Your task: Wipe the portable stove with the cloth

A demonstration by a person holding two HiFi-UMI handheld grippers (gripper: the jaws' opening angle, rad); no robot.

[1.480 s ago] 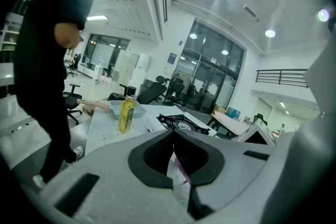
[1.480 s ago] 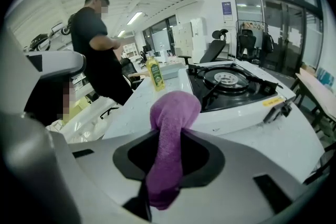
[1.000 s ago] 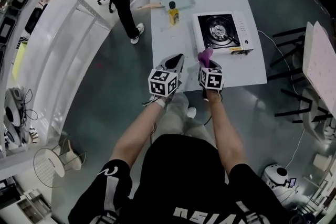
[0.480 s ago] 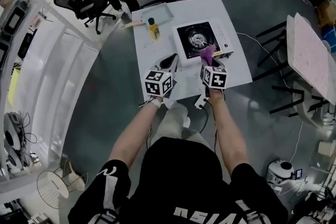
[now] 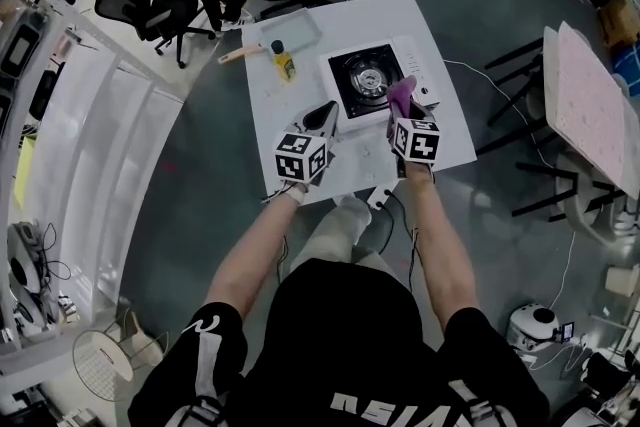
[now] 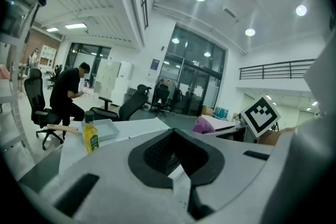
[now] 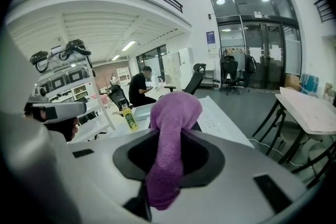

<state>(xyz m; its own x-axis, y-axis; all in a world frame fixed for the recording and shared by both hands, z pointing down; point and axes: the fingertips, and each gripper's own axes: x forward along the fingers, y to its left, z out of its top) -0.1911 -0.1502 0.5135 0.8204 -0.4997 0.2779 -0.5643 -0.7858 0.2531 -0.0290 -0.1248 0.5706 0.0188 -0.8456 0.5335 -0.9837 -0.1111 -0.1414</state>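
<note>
The jaws of your right gripper (image 7: 169, 162) pinch the purple cloth (image 7: 173, 113), which bunches up past the tips. The jaws of your left gripper (image 6: 177, 157) are pressed together with nothing between them. In the head view the cloth sits over the near right edge of the stove (image 5: 365, 80); whether it touches cannot be told. Your left gripper is just off the stove's near left corner, above the white table (image 5: 445, 140). A yellow bottle (image 5: 283, 62) stands left of the stove.
</note>
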